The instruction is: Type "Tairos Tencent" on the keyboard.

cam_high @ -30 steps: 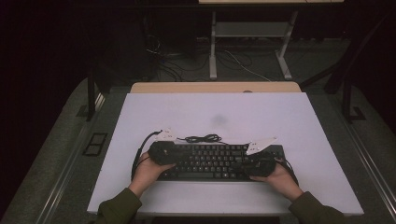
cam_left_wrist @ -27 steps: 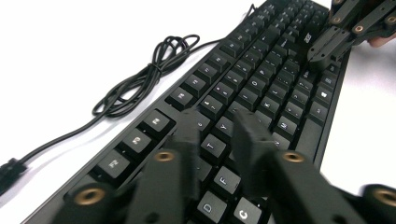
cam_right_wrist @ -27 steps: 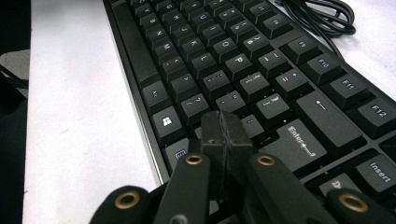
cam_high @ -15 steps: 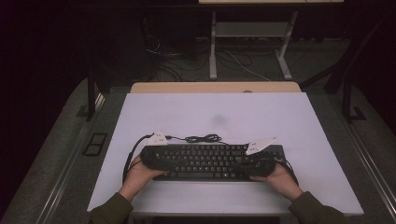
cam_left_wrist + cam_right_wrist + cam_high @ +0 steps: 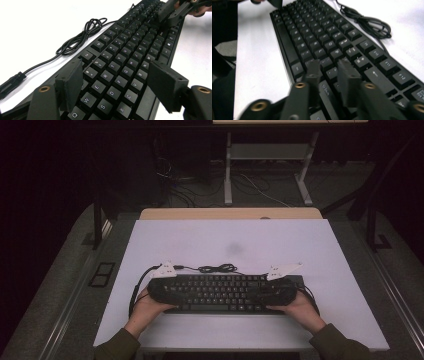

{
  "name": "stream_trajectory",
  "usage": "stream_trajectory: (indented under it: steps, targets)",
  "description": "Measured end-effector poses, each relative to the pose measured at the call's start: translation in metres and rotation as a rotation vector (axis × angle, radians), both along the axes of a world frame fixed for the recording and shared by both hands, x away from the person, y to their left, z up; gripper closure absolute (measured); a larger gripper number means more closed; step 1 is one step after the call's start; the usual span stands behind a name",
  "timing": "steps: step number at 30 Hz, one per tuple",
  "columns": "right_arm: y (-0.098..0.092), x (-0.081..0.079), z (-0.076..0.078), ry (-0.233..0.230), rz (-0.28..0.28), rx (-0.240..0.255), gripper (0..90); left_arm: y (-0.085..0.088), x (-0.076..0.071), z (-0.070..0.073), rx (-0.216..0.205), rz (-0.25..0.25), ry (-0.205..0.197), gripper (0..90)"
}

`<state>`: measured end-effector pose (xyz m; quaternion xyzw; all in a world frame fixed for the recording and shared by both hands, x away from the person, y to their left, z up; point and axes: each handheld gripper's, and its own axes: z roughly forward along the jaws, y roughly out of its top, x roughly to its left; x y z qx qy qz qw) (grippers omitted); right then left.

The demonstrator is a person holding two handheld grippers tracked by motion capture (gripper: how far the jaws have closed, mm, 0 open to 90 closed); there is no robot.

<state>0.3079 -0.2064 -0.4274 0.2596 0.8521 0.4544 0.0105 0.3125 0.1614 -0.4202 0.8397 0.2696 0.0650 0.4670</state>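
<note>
We are looking down at the white table [image 5: 215, 245], where the black keyboard [image 5: 220, 292] is lying flat toward its 6 o'clock edge, its coiled cable [image 5: 217, 268] just beyond at 12 o'clock. Our left gripper [image 5: 159, 289] is hovering over the keyboard's 9 o'clock end with jaws spread, having just been opening, nothing clamped. Our right gripper [image 5: 280, 289], at the 3 o'clock end, is showing a narrow gap over the keys, its jaws just opened, gripping nothing.

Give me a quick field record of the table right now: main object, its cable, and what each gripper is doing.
surface: white table top
main object: black keyboard, lying flat near the table's front edge
cable: black cord, loosely coiled on the table just behind the keyboard
left gripper: at the keyboard's left end, jaws just opened, wide apart above the keys, gripping nothing
right gripper: at the keyboard's right end, jaws just opened a little, narrow gap, over the keys; contact unclear
hands: one at each end of the keyboard
</note>
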Motion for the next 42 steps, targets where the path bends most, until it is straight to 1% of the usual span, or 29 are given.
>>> stream_trajectory:
  steps: [4,7,10,13,16,18,20,26,27,32,36,42]
  targets:
    - [0.0,0.004,0.003,0.006,-0.018,0.034,52.4,0.0,-0.001,0.0,-0.003,0.002,-0.003,27.3]
    - [0.002,0.007,0.005,0.005,-0.027,0.05,45.6,0.0,-0.001,0.0,-0.005,0.005,-0.005,27.0]
    - [0.004,0.01,0.007,0.007,-0.028,0.065,38.4,0.0,-0.001,-0.001,-0.005,0.005,0.001,26.6]
    - [0.006,0.013,0.009,-0.003,-0.05,0.08,30.6,0.0,-0.001,-0.001,-0.006,0.008,0.003,26.1]
    - [0.01,0.016,0.01,-0.001,-0.065,0.101,26.7,0.0,0.0,-0.001,-0.006,0.009,0.002,25.9]
    - [0.012,0.018,0.01,-0.008,-0.063,0.111,22.6,0.0,0.0,-0.001,-0.007,0.012,0.002,25.8]
    - [0.014,0.02,0.011,-0.027,-0.073,0.122,18.0,0.0,0.0,-0.001,-0.008,0.012,0.002,25.7]
    - [0.018,0.022,0.011,-0.062,-0.097,0.143,16.6,0.0,0.0,-0.002,-0.007,0.01,0.001,25.5]
    - [0.018,0.022,0.01,-0.059,-0.102,0.152,16.6,0.001,0.0,-0.001,-0.006,0.009,0.0,25.5]
    - [0.018,0.023,0.008,-0.058,-0.104,0.154,16.6,0.006,0.0,-0.001,-0.008,0.018,0.001,25.8]
    - [0.019,0.022,0.007,-0.056,-0.099,0.148,16.6,0.013,-0.001,-0.001,-0.013,0.035,-0.01,26.4]
    - [0.021,0.022,0.005,-0.054,-0.086,0.144,16.6,0.023,-0.005,-0.002,-0.02,0.051,-0.012,28.2]
